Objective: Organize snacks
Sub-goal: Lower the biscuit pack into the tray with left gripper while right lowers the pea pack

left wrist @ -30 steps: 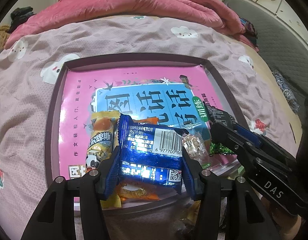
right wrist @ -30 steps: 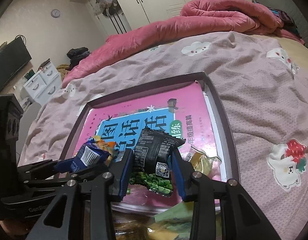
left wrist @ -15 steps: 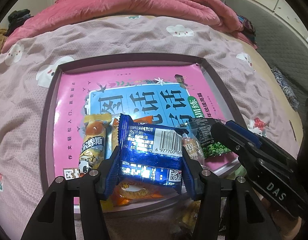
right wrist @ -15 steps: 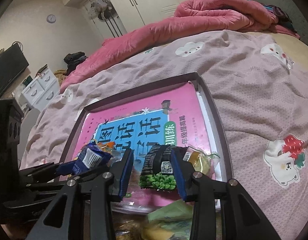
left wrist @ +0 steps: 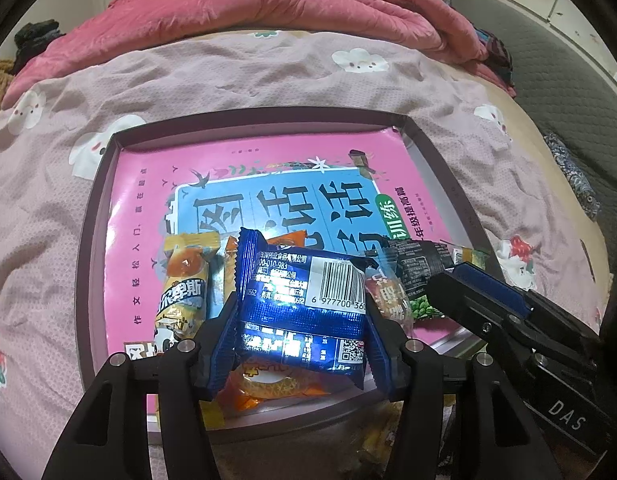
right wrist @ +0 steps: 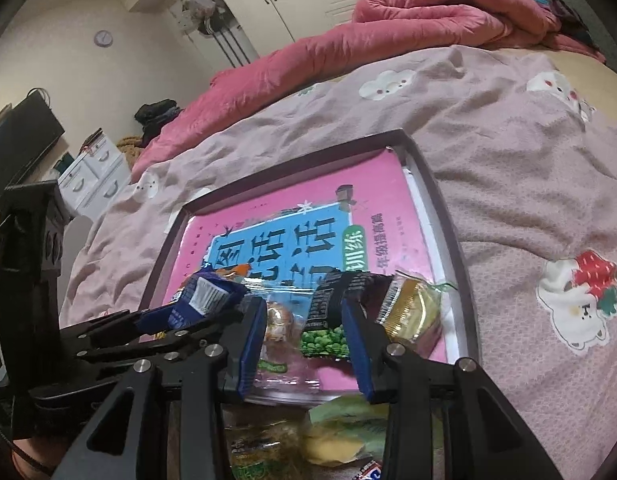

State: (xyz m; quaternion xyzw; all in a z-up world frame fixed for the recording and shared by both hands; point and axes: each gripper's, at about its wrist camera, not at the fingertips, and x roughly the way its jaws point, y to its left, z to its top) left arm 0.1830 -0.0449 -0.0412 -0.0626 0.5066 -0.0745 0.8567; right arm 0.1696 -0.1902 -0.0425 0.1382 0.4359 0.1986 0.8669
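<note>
Blue foil fills the lower centre of the left view: the left gripper (left wrist: 300, 336) clamps a blue packet (left wrist: 302, 300), hiding most of an orange pack (left wrist: 268, 386) beneath. The right gripper (right wrist: 304, 344) stands around a pea packet (right wrist: 328, 316) lying in the tray (right wrist: 448, 216); whether its pads press it is unclear. Loose snacks (right wrist: 328, 436) below the tray's near edge are blurred. A pink book (left wrist: 156, 184) lines the tray on the bedspread (right wrist: 528, 168).

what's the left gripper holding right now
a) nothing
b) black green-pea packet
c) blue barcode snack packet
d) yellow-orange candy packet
c: in the left wrist view both pads of the left gripper press the sides of the blue barcode snack packet, above the tray.
</note>
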